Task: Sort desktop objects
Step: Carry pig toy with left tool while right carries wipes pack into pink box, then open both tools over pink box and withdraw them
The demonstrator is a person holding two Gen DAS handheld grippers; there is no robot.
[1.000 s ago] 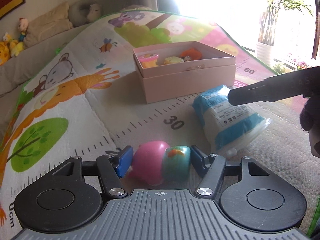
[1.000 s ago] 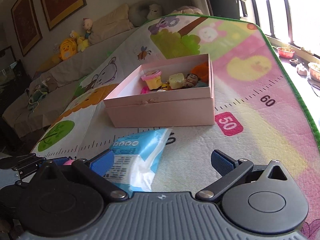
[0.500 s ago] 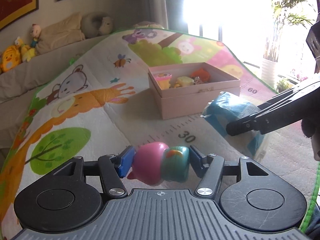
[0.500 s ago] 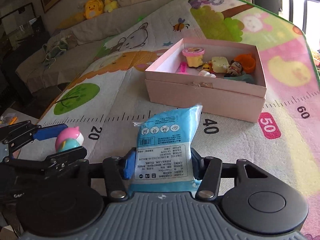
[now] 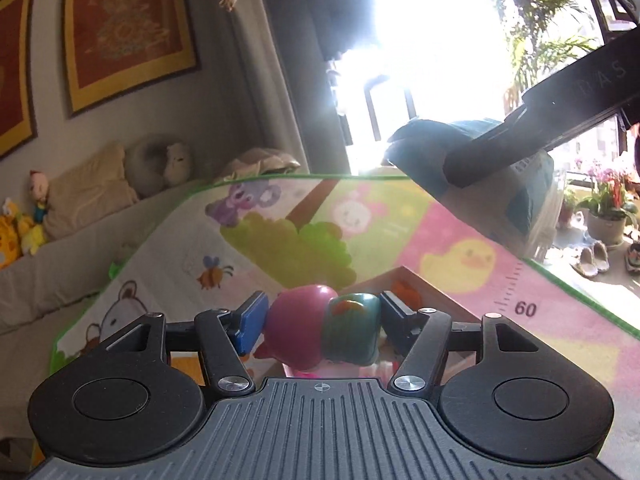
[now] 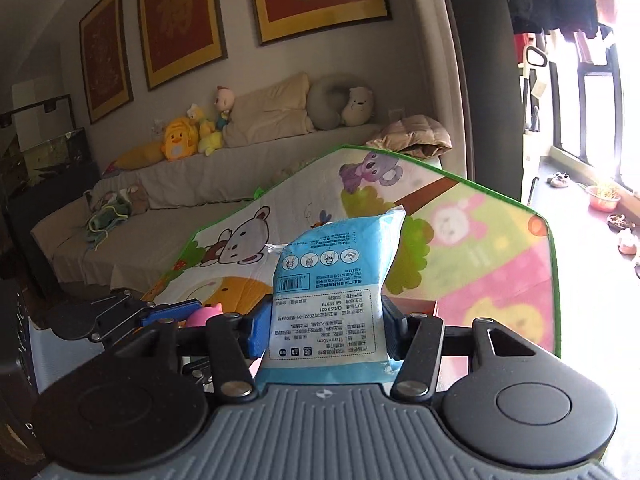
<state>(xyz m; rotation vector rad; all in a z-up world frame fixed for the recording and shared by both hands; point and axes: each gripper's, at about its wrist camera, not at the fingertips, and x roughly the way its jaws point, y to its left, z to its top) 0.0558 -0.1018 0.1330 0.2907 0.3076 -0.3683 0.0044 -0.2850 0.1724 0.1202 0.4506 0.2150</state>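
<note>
My left gripper (image 5: pixel 322 322) is shut on a pink and teal toy (image 5: pixel 324 330) and holds it in the air over the near part of the pink box (image 5: pixel 444 292), which is mostly hidden behind it. My right gripper (image 6: pixel 324 330) is shut on a blue and white tissue pack (image 6: pixel 332 292), lifted high above the play mat (image 6: pixel 480 264). In the left wrist view the pack (image 5: pixel 480 160) and the right gripper's finger (image 5: pixel 560 120) hang at the upper right. The left gripper (image 6: pixel 176 314) with the pink toy (image 6: pixel 204 315) shows at the left of the right wrist view.
The colourful play mat (image 5: pixel 400 224) slopes up towards a grey sofa (image 6: pixel 180 200) with plush toys and cushions. A bright window and potted plants (image 5: pixel 604 216) are at the right. Framed pictures hang on the wall.
Both grippers have risen and moved forward with their objects. The left one, with the toy, now hangs over the box; the tissue pack is lifted well off the mat.
</note>
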